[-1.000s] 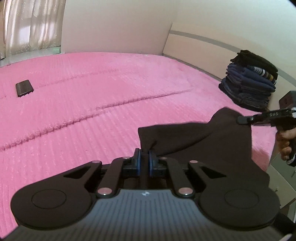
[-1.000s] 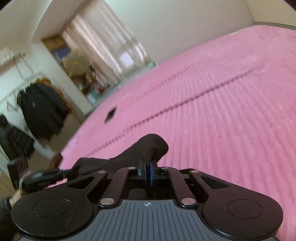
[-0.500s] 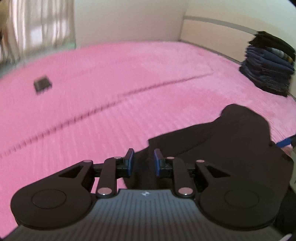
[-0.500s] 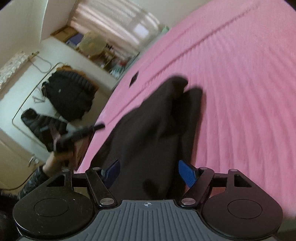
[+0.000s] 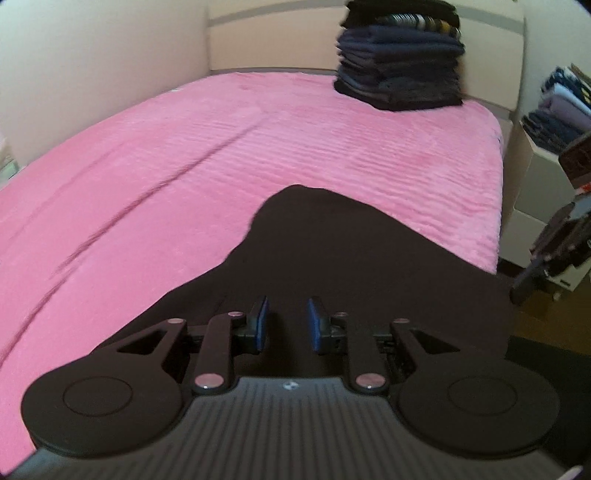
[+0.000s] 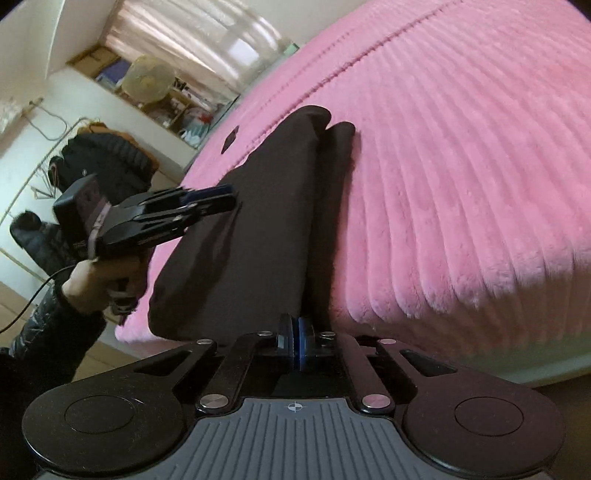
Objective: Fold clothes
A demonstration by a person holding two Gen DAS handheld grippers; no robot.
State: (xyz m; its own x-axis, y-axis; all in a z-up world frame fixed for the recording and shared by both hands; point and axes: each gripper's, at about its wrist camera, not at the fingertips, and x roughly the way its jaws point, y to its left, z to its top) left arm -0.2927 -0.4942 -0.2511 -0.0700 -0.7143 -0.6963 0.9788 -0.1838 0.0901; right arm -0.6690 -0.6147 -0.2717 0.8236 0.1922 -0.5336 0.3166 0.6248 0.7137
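Bedroom; pink ribbed bedspread (image 5: pixel 332 147) covers the bed, pale headboard (image 5: pixel 266 33) at the far end. Landmark = the dark garment (image 5: pixel 332 251).

- Dark garment lies flat on the bedspread at the bed's near edge, long and narrow in the right wrist view (image 6: pixel 258 206), with two rounded ends pointing up the bed. Its near end hangs over the bed edge.
- Left gripper (image 5: pixel 286 324): blue pads spread apart, nothing between them, sits over the garment's near part. Whether it touches the cloth: can't tell. In the right wrist view it shows from the side (image 6: pixel 207 201), at the garment's left edge, person's hand (image 6: pixel 99 280) on the grip.
- Right gripper (image 6: pixel 295 338): pads pressed together at the garment's near end. Dark cloth runs right up to the tips; a pinched fold between the pads isn't visible, so can't tell if it's pinching cloth. In the left wrist view, right of the garment off the bed edge, it's blurred (image 5: pixel 550 251).
- Stack of folded clothes (image 5: pixel 400 59), mostly navy, beyond the garment at the headboard.
- Small dark flat object (image 6: pixel 229 139) on the bedspread, past the garment's far end.
- Black jacket (image 6: pixel 107 162) hangs on a rack, left of the garment, off the bed.
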